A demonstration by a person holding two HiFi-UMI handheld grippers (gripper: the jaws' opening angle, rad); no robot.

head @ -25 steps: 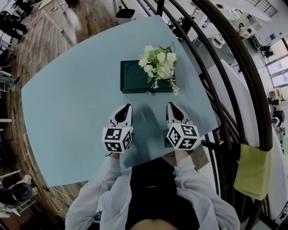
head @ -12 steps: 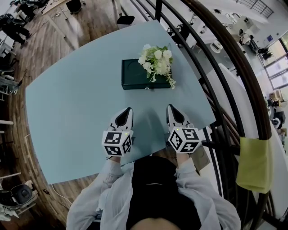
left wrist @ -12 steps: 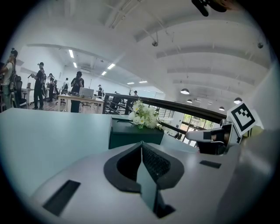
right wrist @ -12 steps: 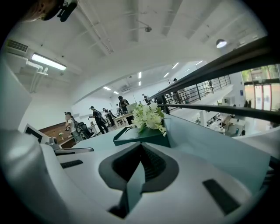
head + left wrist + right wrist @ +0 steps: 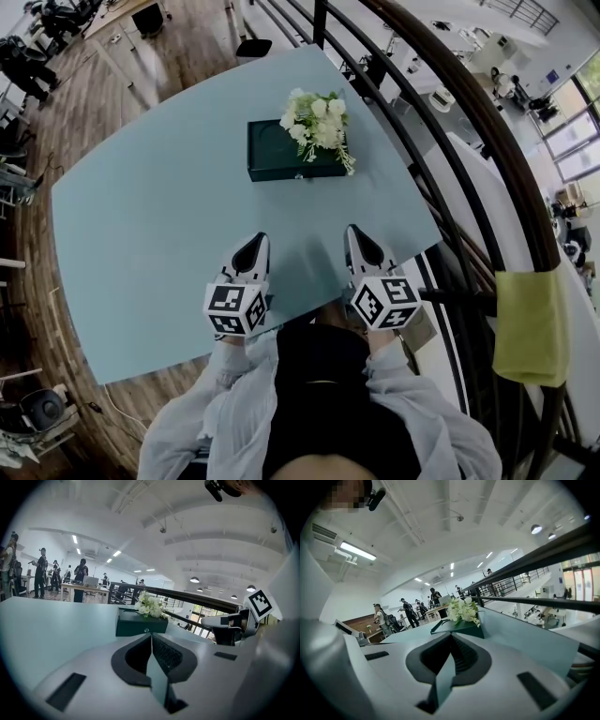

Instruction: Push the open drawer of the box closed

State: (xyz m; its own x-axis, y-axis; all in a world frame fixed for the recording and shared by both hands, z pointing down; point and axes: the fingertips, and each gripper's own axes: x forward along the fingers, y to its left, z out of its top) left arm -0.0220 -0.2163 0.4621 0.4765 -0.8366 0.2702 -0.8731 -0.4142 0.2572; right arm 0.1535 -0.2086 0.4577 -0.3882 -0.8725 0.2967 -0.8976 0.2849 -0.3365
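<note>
A dark green box (image 5: 281,150) lies on the pale blue table (image 5: 141,225), with a white flower bunch (image 5: 317,120) on its right part. Its front face shows a small knob (image 5: 302,178), and the drawer front looks flush with the box. My left gripper (image 5: 251,246) and right gripper (image 5: 359,236) hover side by side near the table's front edge, well short of the box. Both are shut with nothing between them. The left gripper view has the box (image 5: 140,623) straight ahead past the shut left gripper (image 5: 151,637). In the right gripper view, the box (image 5: 457,626) lies beyond the shut right gripper (image 5: 450,639).
A dark curved railing (image 5: 469,141) runs along the table's right side, with a yellow-green cloth (image 5: 525,323) hung on it. Wooden floor (image 5: 56,122) lies to the left. Several people (image 5: 42,571) stand by desks far behind the box.
Both grippers have drawn back a little toward the table's front edge, the left one more. The box now sits farther from them. Both stay shut.
</note>
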